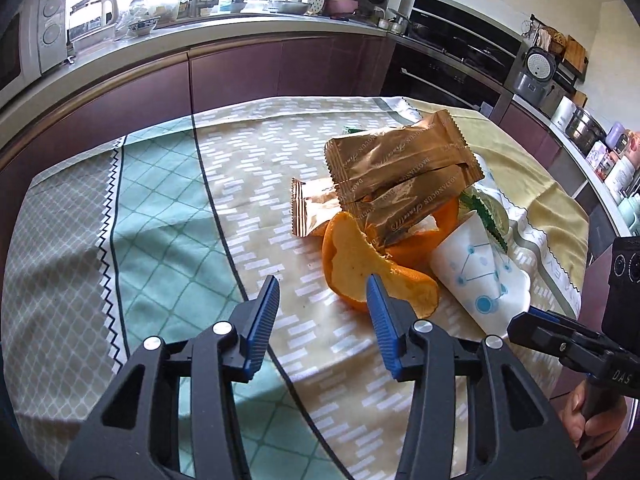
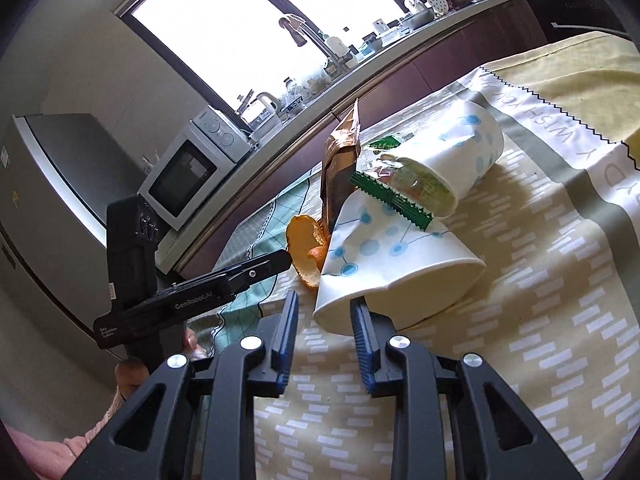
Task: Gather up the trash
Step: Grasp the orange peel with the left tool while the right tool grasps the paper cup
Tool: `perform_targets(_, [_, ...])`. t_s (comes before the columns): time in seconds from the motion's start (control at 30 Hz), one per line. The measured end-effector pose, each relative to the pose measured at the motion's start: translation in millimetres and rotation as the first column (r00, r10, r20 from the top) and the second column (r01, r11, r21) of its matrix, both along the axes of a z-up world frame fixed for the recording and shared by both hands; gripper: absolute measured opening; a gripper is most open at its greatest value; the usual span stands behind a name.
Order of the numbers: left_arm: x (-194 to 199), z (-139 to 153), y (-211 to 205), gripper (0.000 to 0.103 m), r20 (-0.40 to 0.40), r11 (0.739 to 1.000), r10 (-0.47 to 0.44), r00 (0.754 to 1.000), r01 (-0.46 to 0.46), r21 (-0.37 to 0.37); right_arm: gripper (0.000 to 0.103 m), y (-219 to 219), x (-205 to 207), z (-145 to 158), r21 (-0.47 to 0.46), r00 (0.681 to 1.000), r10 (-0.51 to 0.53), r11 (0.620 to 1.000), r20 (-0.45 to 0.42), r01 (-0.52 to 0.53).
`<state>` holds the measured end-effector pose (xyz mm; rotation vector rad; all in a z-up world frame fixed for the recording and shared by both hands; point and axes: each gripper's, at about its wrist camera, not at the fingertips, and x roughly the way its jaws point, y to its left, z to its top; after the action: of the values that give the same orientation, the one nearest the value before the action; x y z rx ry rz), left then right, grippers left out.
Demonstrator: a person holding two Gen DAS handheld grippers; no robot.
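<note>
Left gripper (image 1: 323,294): hovering with jaws spread wide, gripping nothing; its right finger is just in front of the orange peel (image 1: 360,256).
Right gripper (image 2: 325,311): jaws parted, straddling the rim of the flattened paper cup (image 2: 394,256), not yet clamping it.
Trash pile: peel, gold wrappers (image 1: 400,168), green wrapper (image 2: 392,198) and a second cup (image 2: 460,148) are lying bunched together.
Surface: everything is resting on the patterned tablecloth (image 1: 160,208).

left gripper (image 1: 323,292) jaws spread wide; right gripper (image 2: 325,314) parted too (less so).
</note>
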<state>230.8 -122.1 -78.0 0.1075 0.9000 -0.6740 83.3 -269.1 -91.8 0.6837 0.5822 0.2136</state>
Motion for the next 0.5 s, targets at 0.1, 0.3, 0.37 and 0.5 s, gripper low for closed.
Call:
perform_targets(0.1, [11.7, -8.2, -8.8, 0.026, -0.04, 1.0, -0.003, 0.999, 0.003, 0.011, 0.015, -2.3, -0.6, -2.4, 0.014, 1.0, 0.007, 1.0, -0.002, -0.007])
perform_targets(0.3, [18.3, -13.8, -12.3, 0.013, -0.076, 1.0, -0.009, 0.997, 0.008, -0.016, 0.004, -3.1, -4.5, -1.2, 0.022, 1.0, 0.019, 1.0, 0.013, -0.019])
perform_targets(0.37, [16.3, -11.6, -10.2, 0.01, -0.07, 1.0, -0.006, 0.998, 0.005, -0.023, 0.004, -2.5, -6.4, 0.8, 0.016, 1.0, 0.022, 1.0, 0.019, -0.022])
perform_targets(0.5, [6.4, -6.0, -3.8, 0.007, -0.045, 1.0, 0.004, 0.999, -0.005, -0.025, 0.004, 0.3, -10.2, 5.6, 0.005, 0.999, 0.034, 0.999, 0.031, -0.034])
